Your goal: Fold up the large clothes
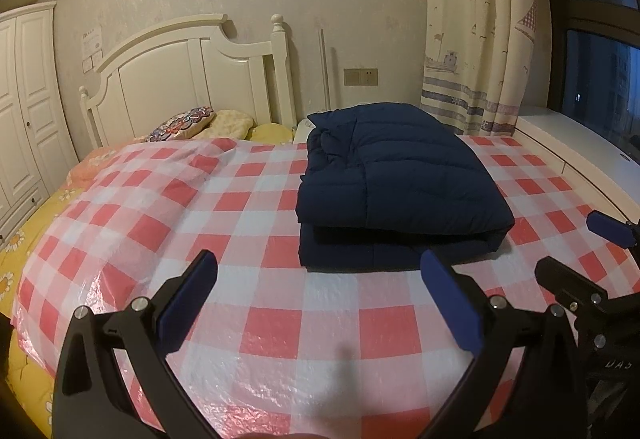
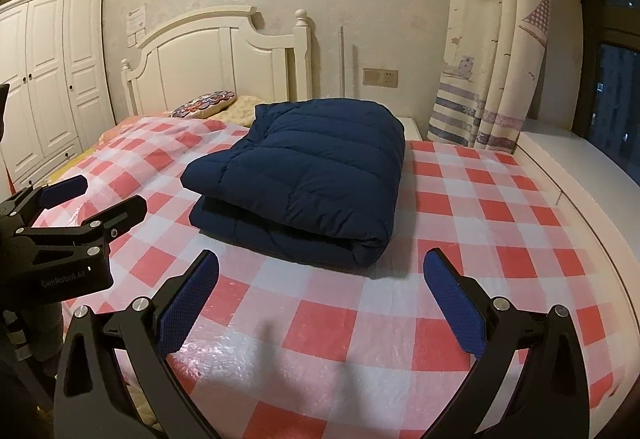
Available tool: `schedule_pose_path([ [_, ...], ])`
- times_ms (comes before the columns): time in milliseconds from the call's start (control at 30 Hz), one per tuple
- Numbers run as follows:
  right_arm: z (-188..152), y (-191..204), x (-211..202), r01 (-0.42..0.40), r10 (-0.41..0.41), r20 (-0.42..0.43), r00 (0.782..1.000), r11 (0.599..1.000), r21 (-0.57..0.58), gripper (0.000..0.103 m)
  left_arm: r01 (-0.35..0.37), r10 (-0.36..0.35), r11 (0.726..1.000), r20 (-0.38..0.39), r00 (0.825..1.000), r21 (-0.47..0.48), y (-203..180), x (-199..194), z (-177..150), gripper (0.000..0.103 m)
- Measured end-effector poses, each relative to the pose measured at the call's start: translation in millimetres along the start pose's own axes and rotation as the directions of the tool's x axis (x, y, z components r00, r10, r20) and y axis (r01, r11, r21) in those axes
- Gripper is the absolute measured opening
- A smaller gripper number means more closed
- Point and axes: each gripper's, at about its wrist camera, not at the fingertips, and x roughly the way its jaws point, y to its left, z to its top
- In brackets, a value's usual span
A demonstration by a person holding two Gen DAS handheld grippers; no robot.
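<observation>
The navy puffer jacket (image 2: 304, 183) lies in the middle of the right wrist view, folded over itself into a thick rectangular bundle of at least two layers. It rests on the red-and-white checked plastic sheet (image 2: 400, 319) that covers the bed. I think the sheet is there to give a clean, smooth surface for folding. In the left wrist view the same jacket (image 1: 396, 179) appears right of centre, with its rounded fold edge toward the cameras.

The right gripper (image 2: 320, 299) is at the bottom of its own frame. Its blue-padded fingers (image 2: 188, 303) are spread wide apart and hold nothing; only the checked sheet shows between them. The left gripper (image 1: 320, 299) is the same: fingers wide apart, empty, hovering over the sheet just in front of the jacket. Each gripper also appears at the edge of the other's view, so they are side by side. Both are apart from the cloth, which suggests that the folding is finished or nearly finished and the bundle was let go.

No real container is in view. At the far left stands a white wardrobe (image 2: 52, 79) with its doors closed, so its contents cannot be seen. Near the white headboard (image 2: 216, 55) lies a patterned cushion (image 2: 204, 105).
</observation>
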Motion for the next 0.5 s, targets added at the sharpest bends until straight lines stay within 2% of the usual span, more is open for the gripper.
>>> schedule_pose_path([
  [500,-1.8,-0.5,-2.1,0.015,-0.014,0.007,1.000,1.000,-0.006,0.099,0.000,0.000,1.000,0.000,1.000,-0.003,2.1,0.4,-1.1,0.101],
])
